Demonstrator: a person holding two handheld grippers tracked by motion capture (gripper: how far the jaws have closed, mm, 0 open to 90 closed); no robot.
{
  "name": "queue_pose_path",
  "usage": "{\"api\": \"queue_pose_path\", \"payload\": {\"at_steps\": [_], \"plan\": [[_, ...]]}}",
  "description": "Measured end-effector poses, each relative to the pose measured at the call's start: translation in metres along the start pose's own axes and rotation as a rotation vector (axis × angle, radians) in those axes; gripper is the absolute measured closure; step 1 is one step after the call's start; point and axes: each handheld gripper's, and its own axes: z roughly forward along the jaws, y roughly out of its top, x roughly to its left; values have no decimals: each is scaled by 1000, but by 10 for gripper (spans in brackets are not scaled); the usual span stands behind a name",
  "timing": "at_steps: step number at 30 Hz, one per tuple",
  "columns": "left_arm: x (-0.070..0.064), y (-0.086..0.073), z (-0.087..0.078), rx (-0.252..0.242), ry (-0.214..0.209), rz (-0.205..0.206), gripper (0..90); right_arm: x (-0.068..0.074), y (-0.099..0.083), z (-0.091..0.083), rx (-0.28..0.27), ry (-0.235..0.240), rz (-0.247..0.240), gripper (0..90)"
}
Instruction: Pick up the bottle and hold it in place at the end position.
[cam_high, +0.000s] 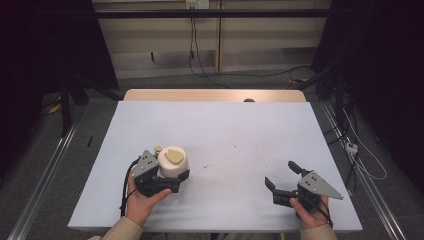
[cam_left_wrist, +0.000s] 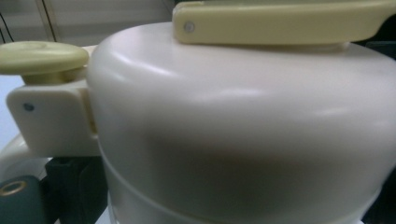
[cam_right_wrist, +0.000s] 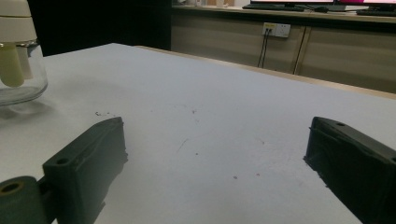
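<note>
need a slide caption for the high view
Left gripper clamps a cream-lidded glass jug on the pale table; right gripper rests open, apart.

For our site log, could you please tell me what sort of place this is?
Probably a lab or recording room: a table under a pale sheet, dark curtains at both sides, wall sockets with hanging cables, and floor rails.

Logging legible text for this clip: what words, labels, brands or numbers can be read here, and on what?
None can be read.
The cream jug at the left gripper shows plain plastic, no print, in the left gripper view.
The open right gripper bears no marking.
The wall socket in the right gripper view is too small to read.
</note>
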Motion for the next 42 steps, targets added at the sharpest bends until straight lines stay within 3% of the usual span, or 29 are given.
{"api": "queue_pose_path", "payload": {"at_steps": [13, 42], "plan": [[-2, 8, 11, -18, 2, 9, 54, 1, 1, 2, -5, 6, -2, 45], [0, 29, 53, -53, 4, 0, 54, 0, 1, 3, -9, 12, 1, 45]]}}
